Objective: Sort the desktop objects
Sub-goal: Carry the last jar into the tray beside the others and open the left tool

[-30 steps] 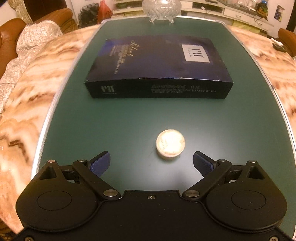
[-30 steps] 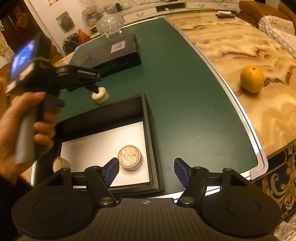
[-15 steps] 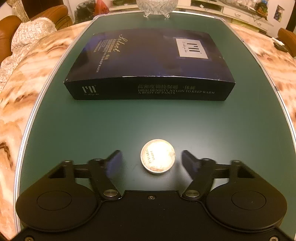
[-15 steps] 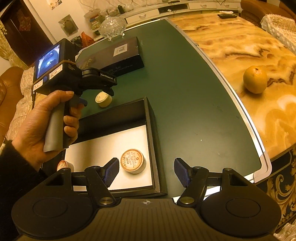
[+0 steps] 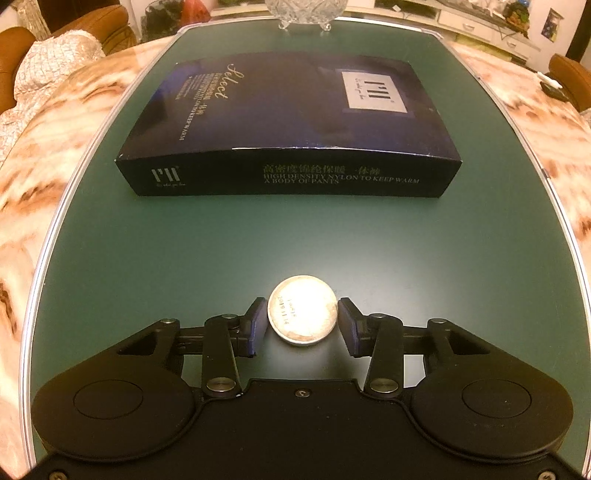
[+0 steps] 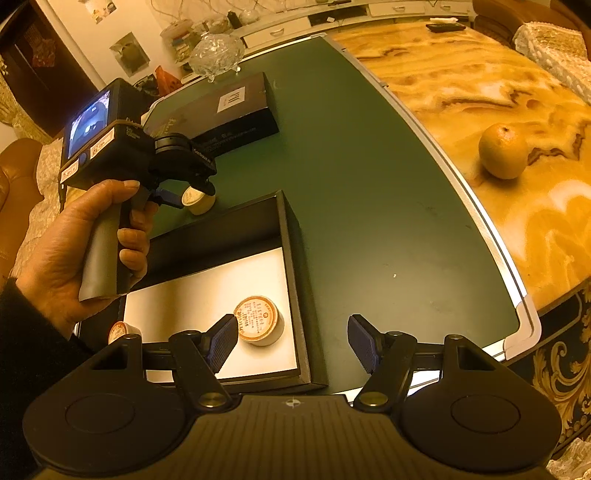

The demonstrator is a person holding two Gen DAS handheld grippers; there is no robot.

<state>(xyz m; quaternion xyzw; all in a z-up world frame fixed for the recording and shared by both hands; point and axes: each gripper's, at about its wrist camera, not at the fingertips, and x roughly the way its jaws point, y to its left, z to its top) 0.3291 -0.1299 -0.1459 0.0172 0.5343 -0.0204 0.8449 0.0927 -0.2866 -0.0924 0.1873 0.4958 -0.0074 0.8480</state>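
Left claw (image 5: 302,323) closed on the tin (image 5: 302,309), just before the dark box (image 5: 291,125).
Only the right view shows the hand (image 6: 79,251) gripping its handle, and the wide-open, empty right claw (image 6: 291,341) above the tray (image 6: 301,291).

1. Glass bowl (image 5: 303,11) cut off by the top edge in the left wrist view; only base and feet visible.
2. Small print on the round tin (image 5: 302,309) lid too blurred to read beyond a date-like stamp.
3. Contact between left claw (image 5: 302,325) pads and the tin's sides not resolvable.
4. Second tin (image 6: 121,331) near the open box (image 6: 295,258) mostly hidden behind the right claw (image 6: 291,341) body.
5. Tin (image 6: 198,198) partly covered by the left claw in the right wrist view.
6. Label text on the boxed tin (image 6: 258,319) too small to read.
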